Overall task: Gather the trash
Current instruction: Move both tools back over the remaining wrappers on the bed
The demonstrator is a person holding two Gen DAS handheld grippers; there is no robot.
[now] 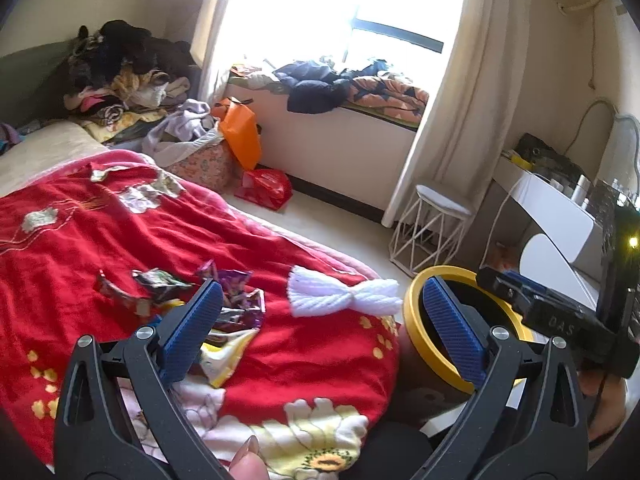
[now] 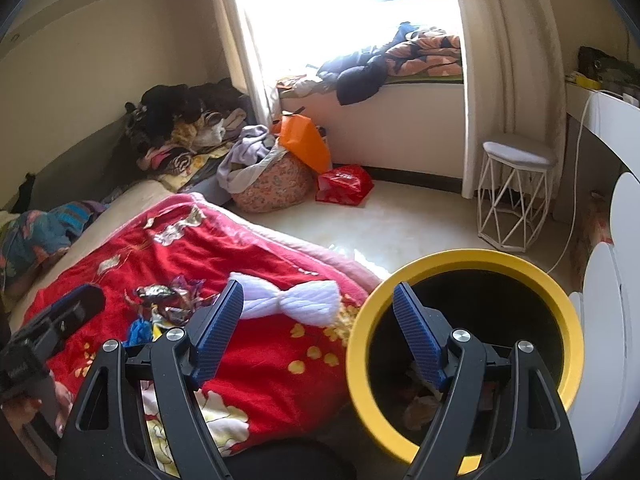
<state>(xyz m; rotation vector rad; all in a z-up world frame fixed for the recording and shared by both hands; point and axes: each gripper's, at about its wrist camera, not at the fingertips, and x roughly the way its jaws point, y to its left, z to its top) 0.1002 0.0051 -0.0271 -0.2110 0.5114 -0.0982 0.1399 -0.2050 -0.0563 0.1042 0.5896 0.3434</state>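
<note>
A: Jaws spread on both, left gripper (image 1: 320, 322) and right gripper (image 2: 318, 328); nothing held.
B: Trash?
A: Wrappers (image 1: 236, 300) on red blanket (image 1: 120, 232); yellow-rimmed bin (image 2: 464, 264) beside bed, scraps inside.

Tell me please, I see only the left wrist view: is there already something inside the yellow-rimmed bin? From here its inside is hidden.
Observer: Yes. The right wrist view shows crumpled trash at the bottom of the yellow-rimmed bin.
Operator: Does the right gripper hold anything?
Observer: No. The right gripper is open, with nothing between its jaws.
Operator: What lies in front of it?
Observer: One jaw shows against the bin's mouth. The other shows against the red blanket, just beside the white yarn bow.
</note>
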